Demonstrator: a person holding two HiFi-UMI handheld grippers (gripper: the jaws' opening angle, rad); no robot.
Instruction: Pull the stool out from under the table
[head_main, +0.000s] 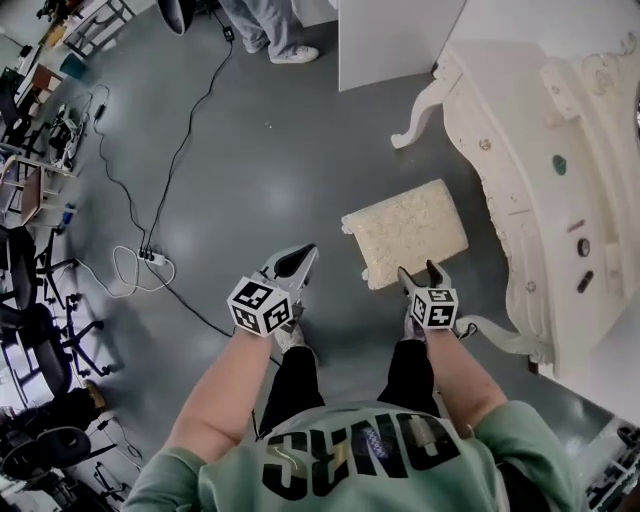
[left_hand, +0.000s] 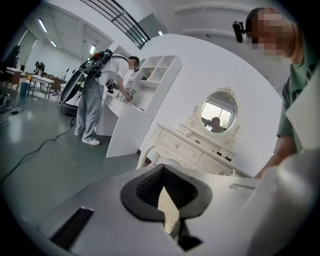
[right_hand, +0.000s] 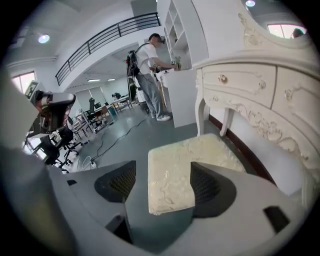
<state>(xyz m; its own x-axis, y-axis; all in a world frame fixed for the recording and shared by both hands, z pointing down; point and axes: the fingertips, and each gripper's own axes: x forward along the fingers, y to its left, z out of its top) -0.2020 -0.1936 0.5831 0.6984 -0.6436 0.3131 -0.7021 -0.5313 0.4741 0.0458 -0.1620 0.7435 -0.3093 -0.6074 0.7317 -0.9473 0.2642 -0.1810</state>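
My left claw (head_main: 305, 255) is closed on nothing and my right claw (head_main: 418, 270) gapes wide, empty. Just ahead of the right claw the stool (head_main: 405, 230) stands clear of the counter (head_main: 520, 150), so the pull looks done. The floor (head_main: 260, 150) is bare grey, with a cable (head_main: 190, 130) and chairs (head_main: 30, 290) off to the left of my left claw.

Blk "SEND" lettering on person's grn sweatshirt (head_main: 365, 458).

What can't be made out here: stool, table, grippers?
- Stool legs: in the head view the cushion covers most of them; in the right gripper view the right gripper hides its near edge.
- Stool in the left gripper view: only a sliver shows past the left gripper.
- Table: the head view's right edge cuts it off.
- Small dark items on it: too small to name.
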